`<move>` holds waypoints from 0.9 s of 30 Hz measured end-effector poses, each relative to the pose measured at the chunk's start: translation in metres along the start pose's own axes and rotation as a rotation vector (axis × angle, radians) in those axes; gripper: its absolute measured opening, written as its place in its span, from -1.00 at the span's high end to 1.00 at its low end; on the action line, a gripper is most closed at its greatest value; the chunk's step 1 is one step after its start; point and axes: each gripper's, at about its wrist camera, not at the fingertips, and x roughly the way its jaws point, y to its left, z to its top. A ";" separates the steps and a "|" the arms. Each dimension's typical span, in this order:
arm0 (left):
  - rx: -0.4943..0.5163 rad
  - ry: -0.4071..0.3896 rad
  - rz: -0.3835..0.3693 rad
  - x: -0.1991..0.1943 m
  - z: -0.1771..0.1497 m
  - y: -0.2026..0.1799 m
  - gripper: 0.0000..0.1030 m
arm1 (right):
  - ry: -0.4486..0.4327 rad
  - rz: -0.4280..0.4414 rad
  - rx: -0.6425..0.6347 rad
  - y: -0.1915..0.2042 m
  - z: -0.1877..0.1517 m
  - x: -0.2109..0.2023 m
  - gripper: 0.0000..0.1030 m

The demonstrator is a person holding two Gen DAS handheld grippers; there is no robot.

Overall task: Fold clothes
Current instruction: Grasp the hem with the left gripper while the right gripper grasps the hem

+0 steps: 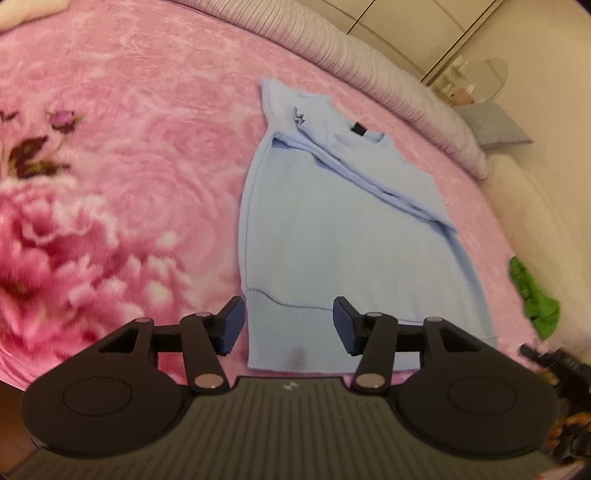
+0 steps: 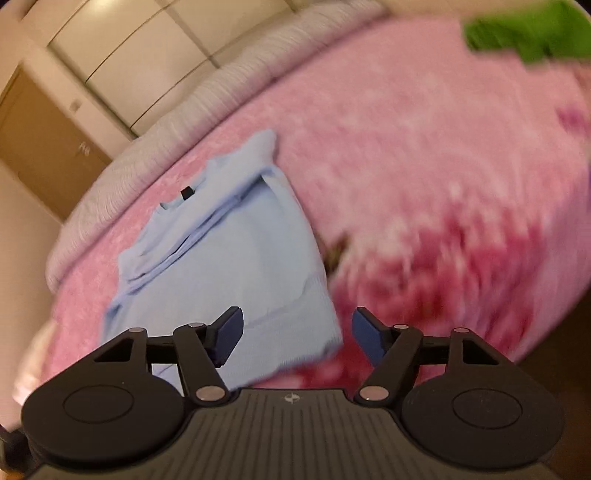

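Pink blanket (image 1: 147,184): green cloth (image 1: 532,295) beside sweater (image 1: 332,240)

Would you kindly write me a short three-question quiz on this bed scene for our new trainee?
1. True or false: the light blue knitted sweater lies flat on the pink floral blanket with its sleeves folded across the chest.
2. Which part of the sweater is nearest the left gripper? A. the collar B. the ribbed hem C. a cuff
3. Fill in: the crumpled cloth near the blanket's edge is coloured ____.

Key
1. True.
2. B. The hem lies between the open jaws, which have not closed on it; the right gripper, also open, frames the hem's other corner.
3. Green.
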 end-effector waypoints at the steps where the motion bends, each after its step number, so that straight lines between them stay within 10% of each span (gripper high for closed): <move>1: -0.010 -0.005 -0.008 -0.001 -0.001 0.003 0.08 | 0.013 0.018 0.009 -0.003 -0.002 0.001 -0.30; 8: -0.105 0.041 -0.048 0.024 0.012 0.025 0.15 | 0.052 0.028 0.010 -0.017 0.014 0.029 0.00; 18: -0.360 0.082 -0.347 0.068 0.013 0.064 0.31 | 0.163 0.139 0.095 -0.040 0.043 0.082 0.19; 27: -0.305 0.130 -0.317 0.076 0.013 0.062 0.88 | 0.205 0.130 0.098 -0.046 0.049 0.085 0.71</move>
